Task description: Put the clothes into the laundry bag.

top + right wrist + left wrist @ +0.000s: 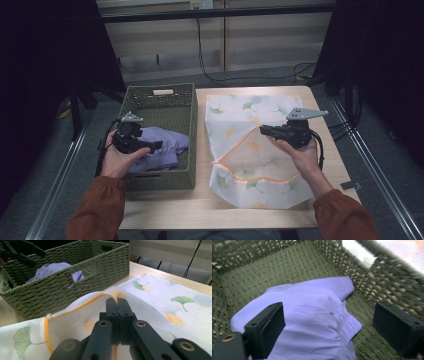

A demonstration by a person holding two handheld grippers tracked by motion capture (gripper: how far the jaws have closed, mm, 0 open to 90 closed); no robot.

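Lavender garment, crumpled up inside the green woven basket on the left part of the worktop, lying toward the near end, elastic gathered edge showing in the left gripper view. Left hand-held gripper hanging right over it, jaws spread wide on either side of the cloth, nothing pinched between them, pads not pressing on the fabric as far as can be told. Bit blurry in that view, so can't tell if a pad brushes the cloth.

Over on the right: white mesh laundry bag with a ginkgo leaf print and an orange zipper line, spread flat on the worktop just beside the basket. Right hand-held gripper clamped fully closed on the bag's orange-trimmed opening edge, lifting that edge up off the rest of the bag so the mouth gapes a little toward the basket. Jaws pressed tight together in the right gripper view, thin fabric caught between them.

Basket wall seen up close from the right gripper view too, garment peeking through a handle cutout in its side. Both sleeves rust-coloured, coming in from the bottom of the high view.
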